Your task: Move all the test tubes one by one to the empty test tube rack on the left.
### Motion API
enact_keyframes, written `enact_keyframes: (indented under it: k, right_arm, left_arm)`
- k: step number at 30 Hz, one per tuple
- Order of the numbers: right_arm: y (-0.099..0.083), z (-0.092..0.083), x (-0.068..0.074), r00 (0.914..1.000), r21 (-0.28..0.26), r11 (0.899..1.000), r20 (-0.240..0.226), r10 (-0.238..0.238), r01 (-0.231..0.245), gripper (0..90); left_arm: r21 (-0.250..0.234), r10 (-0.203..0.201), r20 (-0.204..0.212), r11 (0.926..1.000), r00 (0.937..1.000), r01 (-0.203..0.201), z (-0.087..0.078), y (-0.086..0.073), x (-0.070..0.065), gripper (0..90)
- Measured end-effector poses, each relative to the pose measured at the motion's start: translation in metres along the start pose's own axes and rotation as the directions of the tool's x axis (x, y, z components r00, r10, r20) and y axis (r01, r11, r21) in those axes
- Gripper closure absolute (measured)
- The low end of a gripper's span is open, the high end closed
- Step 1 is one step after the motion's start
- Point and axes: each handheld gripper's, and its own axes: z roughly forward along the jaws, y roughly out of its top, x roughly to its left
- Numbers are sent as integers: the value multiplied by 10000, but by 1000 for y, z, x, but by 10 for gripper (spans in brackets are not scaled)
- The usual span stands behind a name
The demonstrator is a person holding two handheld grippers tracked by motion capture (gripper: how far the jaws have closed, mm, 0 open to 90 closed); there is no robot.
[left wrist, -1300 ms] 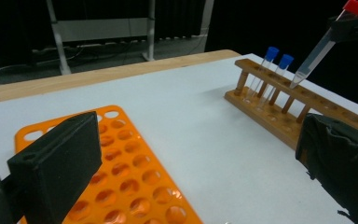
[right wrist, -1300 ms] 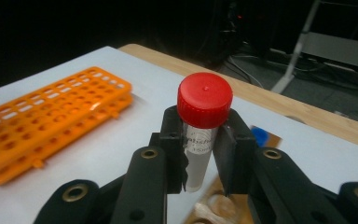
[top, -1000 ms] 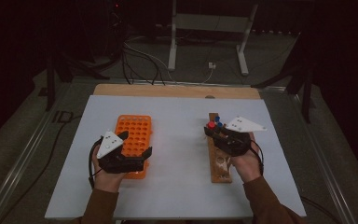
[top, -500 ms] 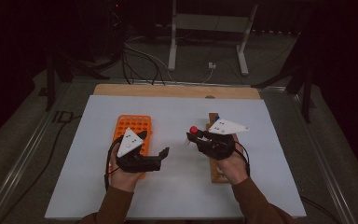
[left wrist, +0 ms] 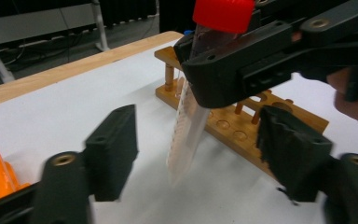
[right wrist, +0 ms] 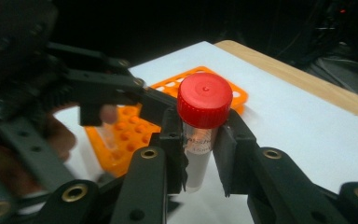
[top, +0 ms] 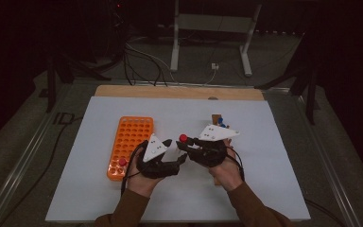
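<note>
Right gripper (top: 185,143): clamped tight on a clear tube (right wrist: 199,156) with a red cap (right wrist: 204,106), gripped just under the cap; jaws nearly together around it.
Left gripper (top: 174,153): jaws spread wide, nothing in them; in its own view the tube (left wrist: 186,130) hung between the two pads without touching either.
Hard to see: the tube's lower half was kinda blurry in the left gripper view, so I couldn't read the markings or tell if anything was inside. From the high view the tube body was hidden behind the grippers, just the red cap (top: 183,138) poking out.
Tube vs wooden rack (left wrist: 242,128): held up in the air, left of the rack, tilted a bit.
Orange rack (top: 128,143): well left of the wooden rack (top: 216,118), one red-capped tube (top: 122,162) in its near end.
Table (top: 274,156): white sheet, both racks on it.
</note>
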Motion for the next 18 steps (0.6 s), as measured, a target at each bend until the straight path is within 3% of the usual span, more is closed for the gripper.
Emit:
enact_keyframes:
  k: [5, 10, 15, 18]
  right_arm:
    - [-1, 2, 3, 9998, 77, 10000, -221, 11, -9, 744]
    - [-2, 3, 3, 9993, 92, 9999, -359, 64, -61, 744]
    - [-2, 3, 2, 9992, 124, 9999, -393, 95, -90, 739]
    - [-2, 1, 1, 9984, -73, 9997, -511, 228, -232, 644]
  left_arm:
    - [-10, 103, -156, 9999, 9998, -103, 1, -1, -1, 567]
    - [94, 132, -43, 9999, 9999, -132, 2, -2, 0, 718]
    - [85, 193, 81, 9998, 9998, -194, 2, -3, -1, 751]
    - [145, 140, 5, 9998, 9999, -140, 2, -3, 0, 753]
